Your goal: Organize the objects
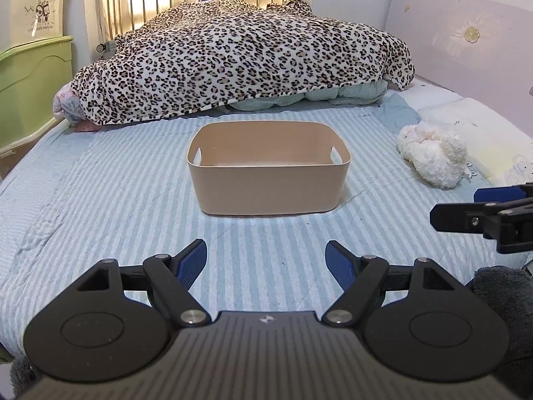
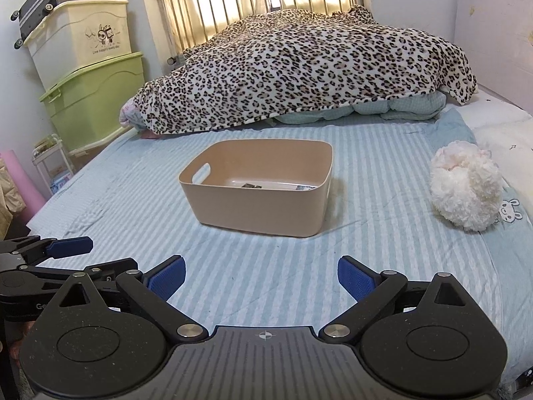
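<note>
Left wrist footage is showing the left gripper (image 1: pixel 266 260) being held low over the near edge of the bed (image 1: pixel 100 200), its jaws spread apart with nothing between them. The right gripper (image 2: pixel 261 278) is likewise being held with its jaws apart and nothing in them, just beside the left one.

A beige bin (image 1: pixel 268 170) is being carried by the striped bedcover near the middle of the bed, upright, with its mouth facing up; its long axis is running across the bed, from the left edge toward the right edge, and its handle cut-outs are sitting on the short ends. A few small items (too hidden by the front wall to identify) are lying on its floor in the right wrist view. A white fluffy toy (image 2: pixel 466 188) is resting near the right edge, well apart from the bin.

Trouble is most likely to be caused by the soft mattress: the bin could be tipped or pushed if its rim is bumped. The fluffy toy could also be pinched only by its pile and dropped short of the bin.
</note>
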`<state>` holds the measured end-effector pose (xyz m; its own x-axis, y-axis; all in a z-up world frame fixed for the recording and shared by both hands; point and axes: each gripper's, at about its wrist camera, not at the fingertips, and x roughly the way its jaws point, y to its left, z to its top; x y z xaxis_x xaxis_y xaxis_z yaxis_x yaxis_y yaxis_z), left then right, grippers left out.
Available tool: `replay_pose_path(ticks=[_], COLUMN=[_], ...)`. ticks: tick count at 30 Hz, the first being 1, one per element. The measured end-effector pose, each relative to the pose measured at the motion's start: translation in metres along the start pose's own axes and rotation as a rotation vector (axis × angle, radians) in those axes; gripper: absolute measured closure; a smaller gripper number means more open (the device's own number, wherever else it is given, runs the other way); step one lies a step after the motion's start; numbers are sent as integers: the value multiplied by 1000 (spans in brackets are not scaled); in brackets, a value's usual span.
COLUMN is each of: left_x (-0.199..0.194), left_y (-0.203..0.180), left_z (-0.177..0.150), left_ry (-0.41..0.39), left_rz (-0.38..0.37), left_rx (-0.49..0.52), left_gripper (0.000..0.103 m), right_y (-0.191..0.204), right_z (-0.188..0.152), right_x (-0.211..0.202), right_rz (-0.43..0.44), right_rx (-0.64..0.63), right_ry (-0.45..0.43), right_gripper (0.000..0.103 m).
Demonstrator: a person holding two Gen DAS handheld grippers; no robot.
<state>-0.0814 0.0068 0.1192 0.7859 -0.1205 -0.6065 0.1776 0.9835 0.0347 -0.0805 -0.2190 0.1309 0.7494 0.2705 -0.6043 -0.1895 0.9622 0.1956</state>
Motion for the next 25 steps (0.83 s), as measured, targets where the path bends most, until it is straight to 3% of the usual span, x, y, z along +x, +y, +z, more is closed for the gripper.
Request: replay_pose_path(ticks=[25], left_x=[-7], left_y=[7], left_z=[-3], left_ry=[-11], left_rz=[10], left_rx=[-36], left_gripper=[22], right_y=[2], right_z=[-6], right_x=[3], right_rz=[4], right_rx=[-4], right_ry=[18], right_gripper=[2])
